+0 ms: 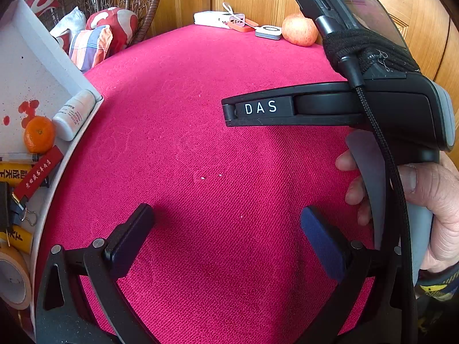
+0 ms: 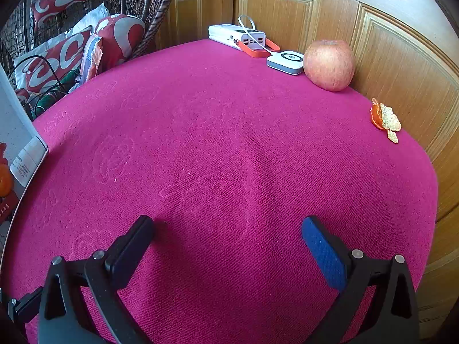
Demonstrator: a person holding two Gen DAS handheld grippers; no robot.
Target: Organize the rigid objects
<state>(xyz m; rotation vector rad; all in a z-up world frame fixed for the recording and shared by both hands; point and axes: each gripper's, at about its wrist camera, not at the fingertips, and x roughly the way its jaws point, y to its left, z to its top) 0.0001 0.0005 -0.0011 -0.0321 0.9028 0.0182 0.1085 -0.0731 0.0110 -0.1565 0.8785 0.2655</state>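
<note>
My left gripper is open and empty above the bare pink tablecloth. At its left stands a white tray holding an orange, a white bottle, a red tag, a binder clip, yellow items and a tape roll. My right gripper is open and empty over the cloth; its body shows in the left wrist view, held by a hand. The tray edge shows at the far left of the right wrist view.
At the table's far edge lie a white power bank, a small white charger box and an apple. A piece of orange peel lies at the right edge. Wooden cabinet doors stand behind; a wicker chair with cushions is at far left.
</note>
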